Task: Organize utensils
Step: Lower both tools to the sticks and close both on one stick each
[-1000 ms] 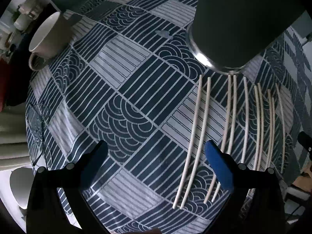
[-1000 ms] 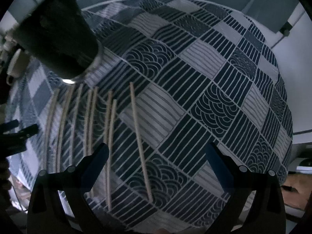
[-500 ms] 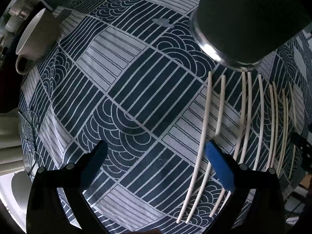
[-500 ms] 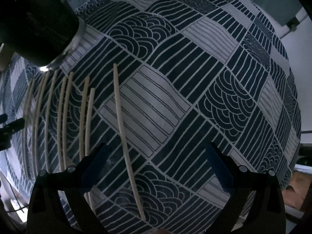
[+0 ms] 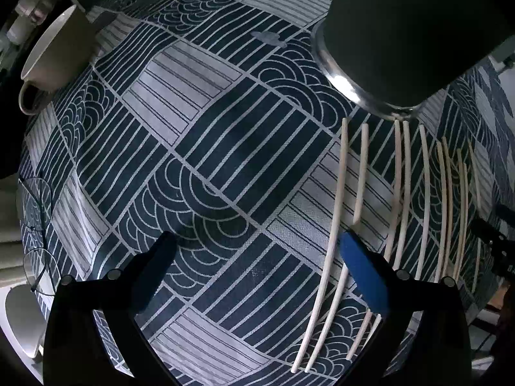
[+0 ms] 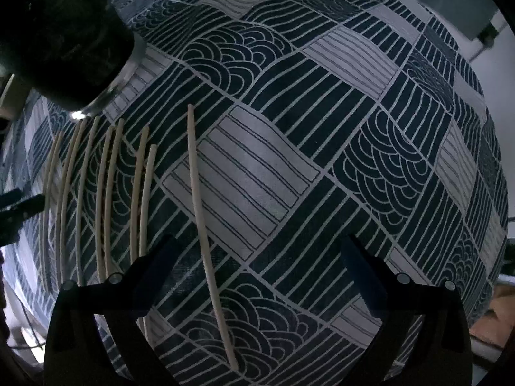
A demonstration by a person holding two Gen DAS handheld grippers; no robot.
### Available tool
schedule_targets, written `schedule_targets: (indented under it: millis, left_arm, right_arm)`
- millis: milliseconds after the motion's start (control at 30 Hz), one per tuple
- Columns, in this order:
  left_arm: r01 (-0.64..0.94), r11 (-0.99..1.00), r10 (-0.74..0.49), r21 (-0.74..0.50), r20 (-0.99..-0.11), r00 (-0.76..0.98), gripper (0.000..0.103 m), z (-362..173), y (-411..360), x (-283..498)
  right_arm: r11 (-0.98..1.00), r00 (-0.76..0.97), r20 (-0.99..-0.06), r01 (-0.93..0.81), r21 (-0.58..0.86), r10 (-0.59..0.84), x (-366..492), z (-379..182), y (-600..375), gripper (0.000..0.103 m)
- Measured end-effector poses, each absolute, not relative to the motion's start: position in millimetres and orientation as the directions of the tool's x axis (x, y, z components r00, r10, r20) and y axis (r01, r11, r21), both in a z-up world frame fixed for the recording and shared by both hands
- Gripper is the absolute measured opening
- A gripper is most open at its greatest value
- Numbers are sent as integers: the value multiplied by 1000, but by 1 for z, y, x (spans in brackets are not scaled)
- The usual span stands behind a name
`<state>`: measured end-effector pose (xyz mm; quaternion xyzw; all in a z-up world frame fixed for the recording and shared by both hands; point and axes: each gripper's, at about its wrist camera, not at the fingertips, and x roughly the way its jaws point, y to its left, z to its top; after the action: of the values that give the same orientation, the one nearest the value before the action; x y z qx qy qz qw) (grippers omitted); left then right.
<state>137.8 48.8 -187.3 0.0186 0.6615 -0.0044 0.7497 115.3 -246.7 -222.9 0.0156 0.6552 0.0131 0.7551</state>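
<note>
Right gripper spread wide, empty, straddling the lone chopstick on the cloth. Left gripper likewise open, its right finger over the row. Risk: thin sticks roll or skid when pinched; neighbours get knocked. Cup beyond could tip.

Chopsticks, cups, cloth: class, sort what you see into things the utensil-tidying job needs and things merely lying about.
Belongs to the job:
chopsticks
lone chopstick
dark holder cup

Just lying about:
white mug
patterned tablecloth
</note>
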Motion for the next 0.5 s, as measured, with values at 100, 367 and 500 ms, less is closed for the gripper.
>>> schedule_targets:
  millis: [100,367,500]
  left_arm:
    - [52,998,12,19,-990,143,81,-182,50,134]
    - [58,998,-29,-22,-991,128,5,-175,89,110]
    - [11,997,-75,-74,-993,88,4,-180,117,97]
  right_arm:
    - [999,160,-986,-7,38,39,102,-210,-241,77]
    - [998,163,-986,31,48,42,87,-198,-279,5]
    - [991,145,-986,98,96,81,77,-197,-298,4]
